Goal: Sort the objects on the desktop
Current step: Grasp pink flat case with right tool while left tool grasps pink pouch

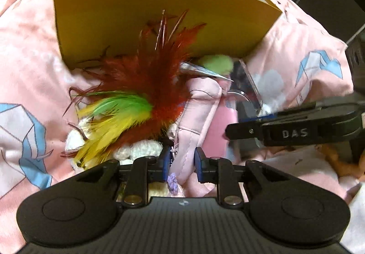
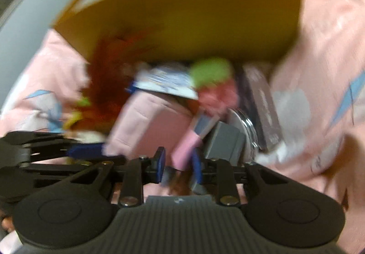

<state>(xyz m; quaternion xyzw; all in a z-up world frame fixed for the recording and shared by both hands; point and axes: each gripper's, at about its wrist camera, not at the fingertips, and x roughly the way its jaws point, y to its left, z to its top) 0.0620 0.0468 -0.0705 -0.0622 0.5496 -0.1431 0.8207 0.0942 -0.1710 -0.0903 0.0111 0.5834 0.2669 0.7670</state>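
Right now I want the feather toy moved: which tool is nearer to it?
Left. The left tool sits just beside the feather toy, around a pink pouch; the right tool reaches in beyond that pouch.

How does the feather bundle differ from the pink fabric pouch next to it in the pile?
The feather bundle is loose and wispy, mixing dark red, green and yellow; the pink fabric pouch is smooth, stitched and a single pale colour. The feather bundle fans up against the yellow box, clear of either gripper; the pouch's lower end sits between the left gripper fingers. Both lie in the same pile on the pink patterned cloth.
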